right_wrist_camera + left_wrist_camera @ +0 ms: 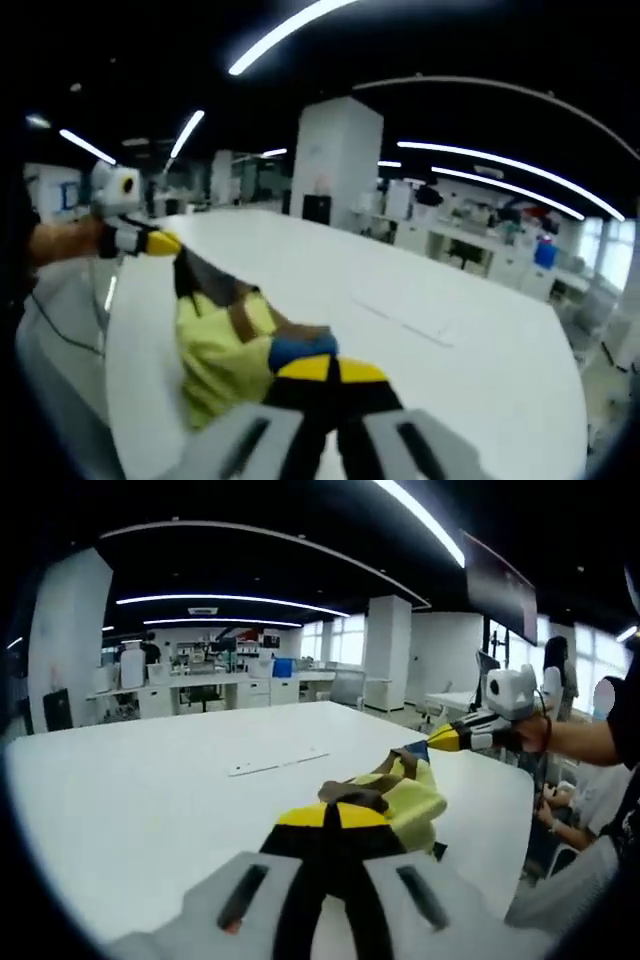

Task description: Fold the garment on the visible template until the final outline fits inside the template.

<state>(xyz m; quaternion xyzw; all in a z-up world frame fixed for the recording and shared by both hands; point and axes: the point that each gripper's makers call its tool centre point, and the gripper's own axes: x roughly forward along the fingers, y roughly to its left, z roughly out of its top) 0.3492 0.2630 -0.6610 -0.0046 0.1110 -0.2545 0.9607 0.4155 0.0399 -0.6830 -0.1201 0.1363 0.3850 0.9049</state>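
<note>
A yellow-green garment (410, 798) with brown straps hangs bunched between my two grippers, just above the white table (150, 790). In the left gripper view, my left gripper (335, 815) is shut on the near end of the cloth. My right gripper (437, 742) comes in from the right and is shut on the far end. In the right gripper view, my right gripper (330, 370) pinches the garment (220, 350) beside a blue patch, while the left gripper (165, 243) grips the other end. Thin template lines (275, 765) mark the tabletop beyond the cloth; these template lines (400, 322) also appear right of it.
The table's edge (515, 820) runs close on the right, with a seated person (580, 810) beyond it. Office desks (220, 690) and a white pillar (388, 650) stand far behind. A wide stretch of the table (480, 370) lies around the template.
</note>
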